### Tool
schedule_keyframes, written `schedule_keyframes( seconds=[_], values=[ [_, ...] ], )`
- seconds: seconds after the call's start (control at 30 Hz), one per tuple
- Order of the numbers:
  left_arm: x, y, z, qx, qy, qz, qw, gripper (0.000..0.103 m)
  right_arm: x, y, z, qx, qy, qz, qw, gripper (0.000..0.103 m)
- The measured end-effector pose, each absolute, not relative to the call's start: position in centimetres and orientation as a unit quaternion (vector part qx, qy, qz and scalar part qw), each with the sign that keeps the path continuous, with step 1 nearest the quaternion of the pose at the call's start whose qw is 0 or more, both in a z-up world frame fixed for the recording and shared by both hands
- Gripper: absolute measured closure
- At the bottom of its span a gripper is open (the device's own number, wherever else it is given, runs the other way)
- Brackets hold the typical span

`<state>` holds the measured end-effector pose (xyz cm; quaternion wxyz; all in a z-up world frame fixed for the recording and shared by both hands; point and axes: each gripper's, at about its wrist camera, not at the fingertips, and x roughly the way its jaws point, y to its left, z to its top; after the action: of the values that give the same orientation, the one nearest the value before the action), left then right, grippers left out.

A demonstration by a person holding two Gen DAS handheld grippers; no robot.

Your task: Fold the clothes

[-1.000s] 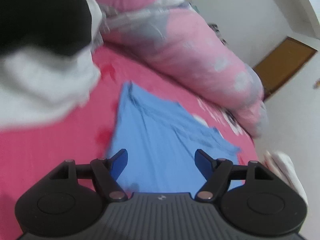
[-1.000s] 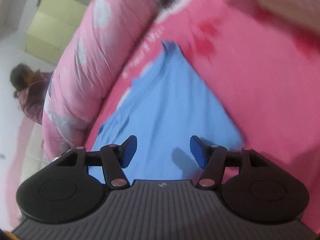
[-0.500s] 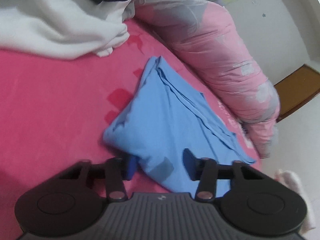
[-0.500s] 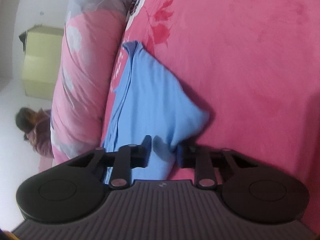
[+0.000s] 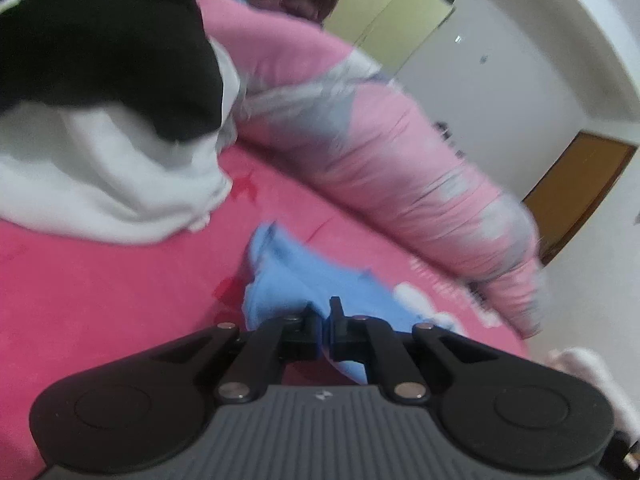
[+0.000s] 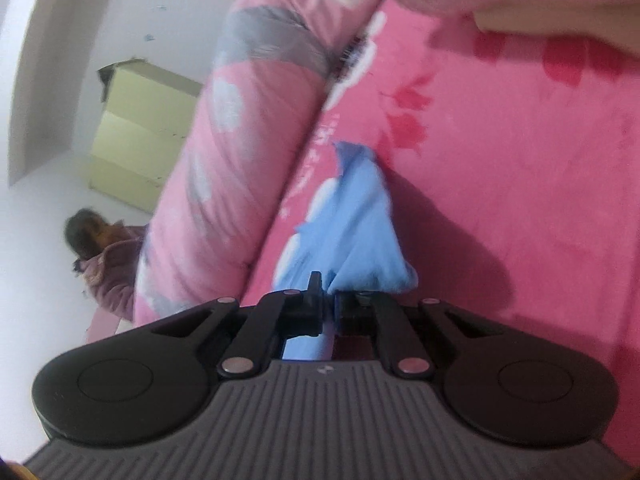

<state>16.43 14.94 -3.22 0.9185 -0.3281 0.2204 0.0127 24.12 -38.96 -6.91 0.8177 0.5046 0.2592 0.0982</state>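
A light blue garment (image 5: pixel 304 276) lies bunched on the pink bed sheet (image 5: pixel 100 292). My left gripper (image 5: pixel 325 312) is shut on the garment's near edge, and blue cloth shows between and below its fingers. In the right wrist view the same blue garment (image 6: pixel 356 224) stretches away from my right gripper (image 6: pixel 328 296), which is shut on another part of its edge. The cloth rises off the sheet (image 6: pixel 520 200) at both grips and casts a shadow to the right.
A rolled pink and grey quilt (image 5: pixel 400 168) runs along the bed's far side. A pile of white and black clothes (image 5: pixel 100 120) lies at the left. A person in a purple jacket (image 6: pixel 108 264) sits beyond the quilt, near a yellow cabinet (image 6: pixel 140 140). A brown door (image 5: pixel 580 196) stands at the right.
Both grippers went from open over the flat blue garment to shut on its near edge. The cloth has bunched up and lifted, and both views have tilted upward.
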Motion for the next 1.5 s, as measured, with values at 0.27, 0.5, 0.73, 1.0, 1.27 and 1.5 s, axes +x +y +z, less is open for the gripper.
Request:
schedule_keyframes(
  seconds=[0.27, 0.5, 0.73, 1.0, 1.27, 1.5],
  values=[
    [4.1, 17.7, -1.5, -0.306, 0.251, -0.01, 0.918, 0.099, 10.1, -38.1, -5.4, 0.502, 0.274, 0.135, 0.809, 0.1],
    [-4.1, 18.4, -5.3, -0.275, 0.329, -0.028, 0.903, 0.097, -1.4, -36.6, -8.6, 0.489, 0.316, 0.113, 0.805, 0.099],
    [-6.3, 19.2, -6.1, -0.217, 0.315, 0.001, 0.924, 0.047, -4.0, -38.0, -10.0, 0.45, 0.337, 0.065, 0.825, 0.088],
    [-6.1, 18.1, -3.0, -0.136, 0.259, 0.01, 0.956, 0.035, -6.0, -39.3, -3.9, 0.347, 0.251, 0.02, 0.903, 0.075],
    [0.4, 15.7, -2.9, -0.107, 0.273, -0.025, 0.956, 0.037, 1.9, -27.1, -1.4, 0.164, 0.284, 0.2, 0.923, 0.076],
    [5.6, 16.7, -4.2, -0.133, 0.311, -0.03, 0.941, 0.044, 7.0, -23.4, -1.3, 0.077, 0.292, 0.216, 0.929, 0.077]
  ],
)
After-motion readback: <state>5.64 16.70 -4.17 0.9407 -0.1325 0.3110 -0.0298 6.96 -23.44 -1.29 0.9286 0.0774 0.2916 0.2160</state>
